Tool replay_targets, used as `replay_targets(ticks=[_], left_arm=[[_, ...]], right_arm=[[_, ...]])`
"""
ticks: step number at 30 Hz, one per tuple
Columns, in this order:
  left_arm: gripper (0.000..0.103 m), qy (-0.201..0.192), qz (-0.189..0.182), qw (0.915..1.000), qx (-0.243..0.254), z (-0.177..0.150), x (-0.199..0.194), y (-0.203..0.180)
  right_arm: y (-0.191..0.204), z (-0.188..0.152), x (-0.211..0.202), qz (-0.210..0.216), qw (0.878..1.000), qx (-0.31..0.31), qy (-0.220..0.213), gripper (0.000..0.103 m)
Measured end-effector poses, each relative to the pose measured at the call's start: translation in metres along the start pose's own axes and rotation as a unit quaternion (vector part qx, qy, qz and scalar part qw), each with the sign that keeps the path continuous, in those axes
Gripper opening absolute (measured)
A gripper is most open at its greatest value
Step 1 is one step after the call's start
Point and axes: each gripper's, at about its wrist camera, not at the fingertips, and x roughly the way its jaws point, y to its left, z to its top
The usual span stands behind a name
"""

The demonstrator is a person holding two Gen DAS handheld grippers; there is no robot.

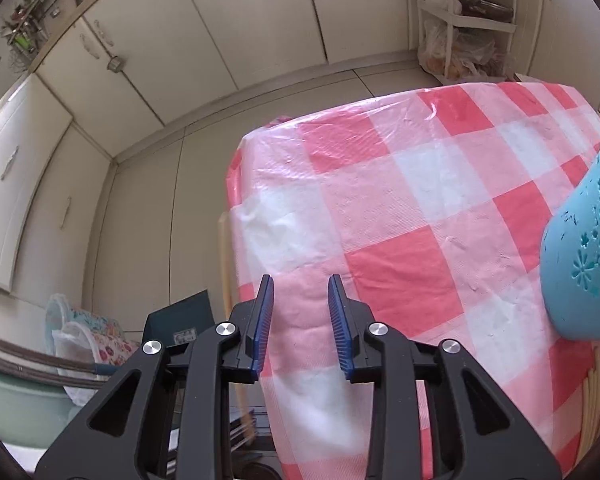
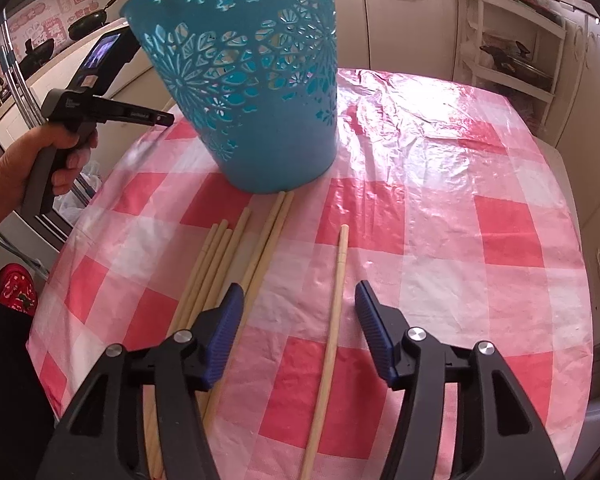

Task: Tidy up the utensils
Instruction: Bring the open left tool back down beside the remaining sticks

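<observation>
A blue perforated plastic holder stands on the pink checked tablecloth; it also shows at the right edge of the left wrist view. Several wooden chopsticks lie side by side in front of it, and one single chopstick lies apart to their right. My right gripper is open just above the cloth, with the single chopstick between its fingers. My left gripper is open and empty over the table's left part, held in a hand left of the holder.
The table's left edge drops to a tiled floor. White cabinets line the far wall, and a white shelf rack with bags stands behind the table. A basin and bags sit on the floor at left.
</observation>
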Motion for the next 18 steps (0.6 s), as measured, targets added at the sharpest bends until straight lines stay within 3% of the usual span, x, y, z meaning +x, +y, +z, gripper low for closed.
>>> replay_targets(ticks=[5,10,14,18], left_arm=[[0.003,0.014,-0.064,0.9978,-0.010,0.005,0.005,0.008],[0.001,0.017,-0.070,0.9974,-0.008,0.007,0.005,0.006],[0.001,0.029,-0.090,0.9946,-0.043,0.002,0.005,0.022],[0.001,0.011,-0.115,0.9902,-0.079,-0.017,-0.024,0.029]], right_arm=[[-0.003,0.002,0.000,0.012,1.000,0.014,0.002,0.059],[-0.004,0.001,-0.001,0.015,1.000,0.016,0.003,0.059],[-0.006,0.001,-0.002,0.017,1.000,0.015,0.003,0.059],[-0.001,0.000,-0.001,0.004,1.000,0.001,0.002,0.058]])
